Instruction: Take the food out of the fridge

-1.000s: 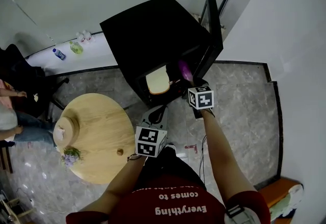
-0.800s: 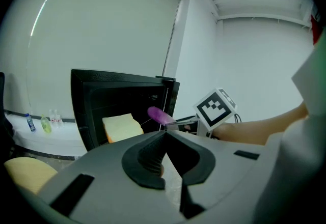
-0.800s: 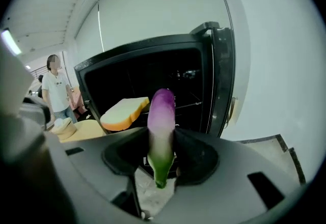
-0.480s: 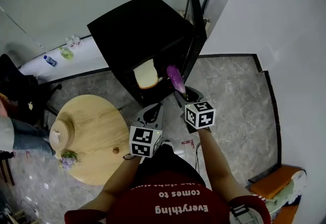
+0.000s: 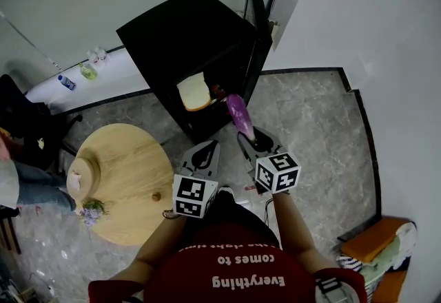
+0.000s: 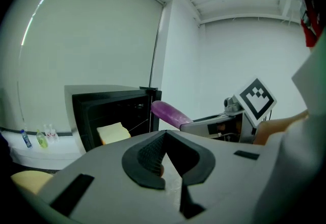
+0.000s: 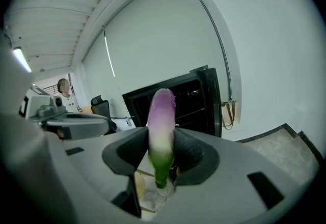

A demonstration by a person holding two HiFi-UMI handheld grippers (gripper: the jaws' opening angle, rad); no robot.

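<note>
Gripping smooth purple eggplant [image 7: 162, 116] in right gripper [image 7: 162, 141], paling white to green stem end, left gripper [image 6: 164, 136] closed

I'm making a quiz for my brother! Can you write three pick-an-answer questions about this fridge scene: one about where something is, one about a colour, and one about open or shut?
1. Where is the bread slice?
A. on the round table
B. inside the fridge
C. on the floor

2. What colour is the vegetable in the right hand-held gripper?
A. purple
B. orange
C. yellow

3. How is the fridge door?
A. shut
B. open
C. taken off

Answers:
1. B, it lies on a shelf in the dark opening.
2. A, mostly purple, paling to a green end.
3. B, it stands swung out beside the opening.
</note>
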